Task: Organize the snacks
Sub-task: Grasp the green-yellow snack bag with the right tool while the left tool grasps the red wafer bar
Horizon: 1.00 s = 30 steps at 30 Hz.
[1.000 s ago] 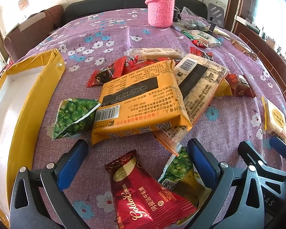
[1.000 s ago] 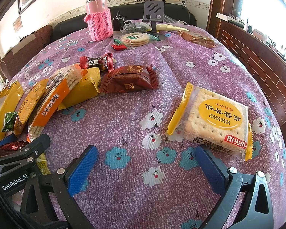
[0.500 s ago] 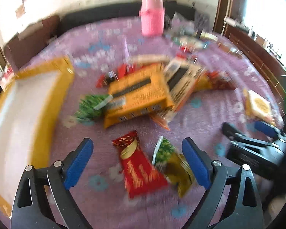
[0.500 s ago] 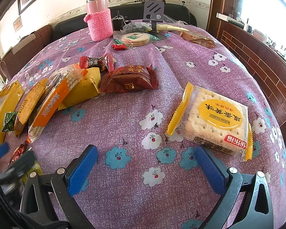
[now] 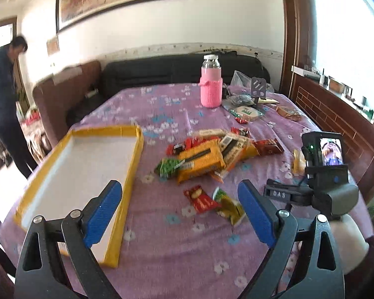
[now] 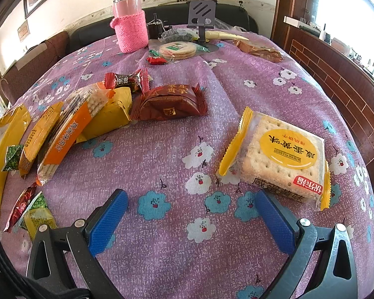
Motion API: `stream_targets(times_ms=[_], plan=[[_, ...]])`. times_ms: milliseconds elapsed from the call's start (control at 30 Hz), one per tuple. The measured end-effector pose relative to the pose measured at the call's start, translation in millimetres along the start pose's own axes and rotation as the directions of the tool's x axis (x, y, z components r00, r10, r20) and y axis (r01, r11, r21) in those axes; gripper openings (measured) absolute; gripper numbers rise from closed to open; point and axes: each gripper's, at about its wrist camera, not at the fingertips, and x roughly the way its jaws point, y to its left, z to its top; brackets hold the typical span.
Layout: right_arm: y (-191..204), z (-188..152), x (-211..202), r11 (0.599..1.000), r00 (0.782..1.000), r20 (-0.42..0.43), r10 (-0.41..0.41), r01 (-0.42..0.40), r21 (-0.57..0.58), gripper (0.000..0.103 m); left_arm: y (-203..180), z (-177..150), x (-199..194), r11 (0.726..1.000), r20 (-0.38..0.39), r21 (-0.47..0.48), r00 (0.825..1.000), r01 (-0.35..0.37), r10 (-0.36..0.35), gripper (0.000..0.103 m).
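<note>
A pile of snack packets lies mid-table: a big orange pack (image 5: 199, 160), a green pea packet (image 5: 167, 168), a red packet (image 5: 200, 199) and a green-yellow packet (image 5: 228, 204) nearer me. A yellow-rimmed white tray (image 5: 134, 157) lies at the left. My left gripper (image 5: 179, 211) is open and empty, raised high above the near table edge. My right gripper (image 6: 190, 220) is open and empty, low over the cloth; a cracker pack (image 6: 276, 157) lies just beyond its right finger. A brown packet (image 6: 169, 103) and an orange cracker sleeve (image 6: 67, 134) lie farther left.
A pink knit-covered bottle (image 5: 211, 86) stands at the table's far side, by a phone stand (image 6: 202, 15) and a round cracker pack (image 6: 178, 49). A person (image 5: 5, 104) stands at the far left. A sofa lies behind the table.
My left gripper has pulled up and back from the snacks, so the whole table and tray show. My right gripper has not moved.
</note>
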Motion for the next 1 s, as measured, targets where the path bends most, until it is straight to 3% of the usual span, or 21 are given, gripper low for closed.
stream_targets(times_ms=[300, 367, 433, 567, 667, 800, 900, 1000], plan=[[4.1, -9.3, -6.2, 1.000, 0.998, -0.067, -0.013, 0.012, -0.003, 0.103, 39.8, -14.2, -10.0, 0.997, -0.022, -0.072, 1.000, 0.014, -0.015, 0.095], [5.1, -14.8, -10.7, 1.000, 0.998, -0.067, -0.018, 0.018, 0.004, 0.101, 53.9, -9.8, -23.2, 0.996, 0.019, -0.089, 1.000, 0.015, -0.013, 0.095], [7.3, -21.0, -22.4, 1.000, 0.999, -0.046, -0.021, 0.021, -0.001, 0.082, 72.6, -1.3, -48.2, 0.995, 0.084, -0.102, 0.996, 0.013, -0.004, 0.095], [5.4, -22.8, -77.6, 0.999, 0.995, 0.083, 0.047, -0.049, 0.021, 0.078, 113.2, 29.7, -116.0, 0.991, 0.234, -0.126, 0.970, -0.036, 0.065, 0.096], [4.4, -9.3, -145.8, 0.998, 0.966, 0.249, 0.069, -0.070, -0.005, 0.080, 136.6, 58.0, -158.3, 0.988, 0.298, -0.125, 0.947, -0.088, 0.122, 0.103], [-4.3, 22.0, -238.7, 0.991, 0.889, 0.440, 0.123, -0.131, -0.013, 0.084, 153.9, 93.5, -195.1, 0.990, 0.343, -0.103, 0.931, -0.091, 0.121, 0.103], [-2.7, 54.9, -283.1, 0.985, 0.854, 0.493, 0.166, -0.169, -0.040, 0.089, 156.7, 113.5, -209.3, 0.992, 0.365, -0.090, 0.924, -0.086, 0.113, 0.103], [10.5, 70.0, -291.0, 0.967, 0.856, 0.451, 0.253, -0.230, -0.107, 0.089, 160.3, 121.4, -202.8, 0.991, 0.376, -0.124, 0.922, -0.050, 0.093, 0.103]])
